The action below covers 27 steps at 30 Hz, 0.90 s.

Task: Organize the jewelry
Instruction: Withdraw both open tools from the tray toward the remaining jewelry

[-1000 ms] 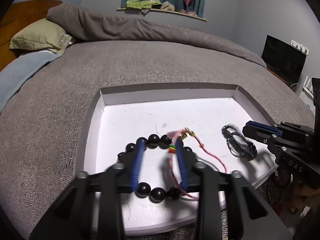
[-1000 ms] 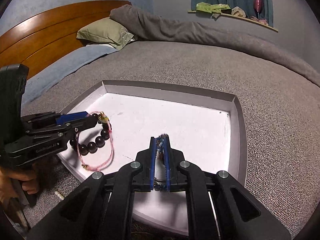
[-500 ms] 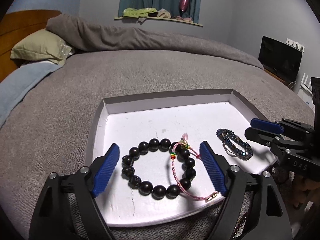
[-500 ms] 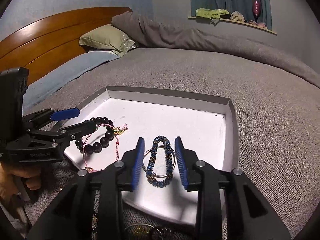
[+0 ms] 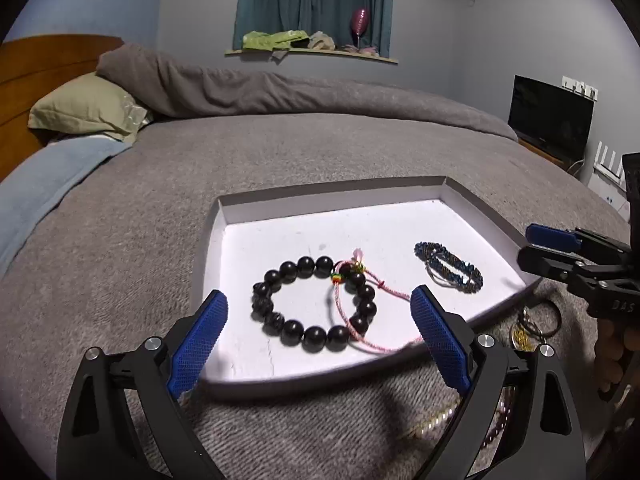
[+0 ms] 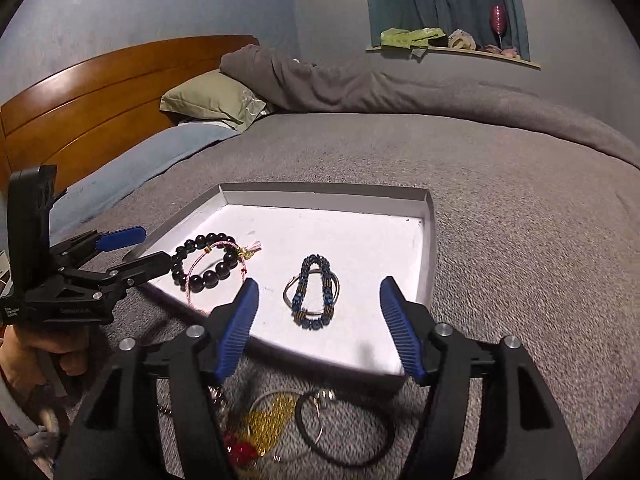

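A white tray (image 5: 480,216) lies on the grey blanket. In it a black bead bracelet (image 5: 304,266) rests with a pink cord bracelet (image 5: 376,284) looped over its right side. A blue beaded bracelet (image 5: 448,268) lies to the right. My left gripper (image 5: 318,296) hovers at the tray's near edge, its jaws opening wide, with the pads touching nothing. My right gripper (image 6: 319,283) faces the blue beaded bracelet (image 6: 312,296), its jaws opening too and clear of it. Each gripper shows in the other's view: the right gripper (image 5: 560,248), the left gripper (image 6: 132,248).
Loose jewelry lies on the blanket in front of the tray: a gold chain (image 6: 276,412), red beads (image 6: 240,450) and some rings. A green pillow (image 5: 84,108) and wooden headboard (image 6: 80,100) are far left, a TV (image 5: 550,120) at right.
Both grippers opened and let go of their bracelets, then drew back from the tray. The black and pink bracelets and the blue one now lie free on the tray floor.
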{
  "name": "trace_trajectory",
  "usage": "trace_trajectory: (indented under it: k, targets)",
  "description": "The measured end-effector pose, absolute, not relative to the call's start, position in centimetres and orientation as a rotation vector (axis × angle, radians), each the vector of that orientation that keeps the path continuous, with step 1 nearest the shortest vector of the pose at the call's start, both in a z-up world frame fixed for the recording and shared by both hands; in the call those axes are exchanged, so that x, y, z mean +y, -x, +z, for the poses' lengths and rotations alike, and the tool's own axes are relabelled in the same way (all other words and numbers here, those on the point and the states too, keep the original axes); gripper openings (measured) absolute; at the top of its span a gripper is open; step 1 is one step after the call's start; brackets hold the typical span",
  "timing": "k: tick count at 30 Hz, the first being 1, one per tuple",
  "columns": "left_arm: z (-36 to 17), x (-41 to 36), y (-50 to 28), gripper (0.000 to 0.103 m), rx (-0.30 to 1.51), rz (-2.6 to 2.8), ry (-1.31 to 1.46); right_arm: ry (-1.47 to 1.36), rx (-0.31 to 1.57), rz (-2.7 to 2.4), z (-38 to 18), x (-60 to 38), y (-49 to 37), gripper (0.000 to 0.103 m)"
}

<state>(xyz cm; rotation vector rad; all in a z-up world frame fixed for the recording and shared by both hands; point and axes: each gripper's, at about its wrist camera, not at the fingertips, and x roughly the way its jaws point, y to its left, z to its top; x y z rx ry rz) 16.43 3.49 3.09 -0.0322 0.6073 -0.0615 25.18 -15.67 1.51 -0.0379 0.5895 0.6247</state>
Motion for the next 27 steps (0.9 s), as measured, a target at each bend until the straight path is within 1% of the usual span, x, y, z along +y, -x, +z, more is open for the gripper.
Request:
trace_trajectory:
  k: [2, 6, 15, 22, 25, 27]
  targets:
    - [3.1, 3.8, -15.9, 0.092, 0.607, -0.058, 0.035, 0.036, 0.59, 0.623, 1.5, -16.0, -24.5, 0.07]
    - [3.1, 4.6, -14.8, 0.092, 0.605, -0.057, 0.045, 0.031, 0.584, 0.617, 1.5, -17.0, -22.8, 0.072]
    - [2.3, 5.3, -11.8, 0.092, 0.613, -0.078, 0.031, 0.036, 0.589, 0.598, 1.0, -18.5, -20.9, 0.072]
    - [1.2, 3.3, -9.6, 0.09, 0.623, -0.156, -0.011, 0.041, 0.6, 0.593, 0.5, -19.3, -20.2, 0.072]
    - [0.9, 2.0, -9.3, 0.086, 0.624, -0.204, -0.03, 0.043, 0.603, 0.592, 0.5, -19.4, -20.0, 0.072]
    - [0.6, 1.4, -9.5, 0.077, 0.635, -0.222, -0.046, 0.042, 0.606, 0.593, 0.4, -19.5, -19.9, 0.072]
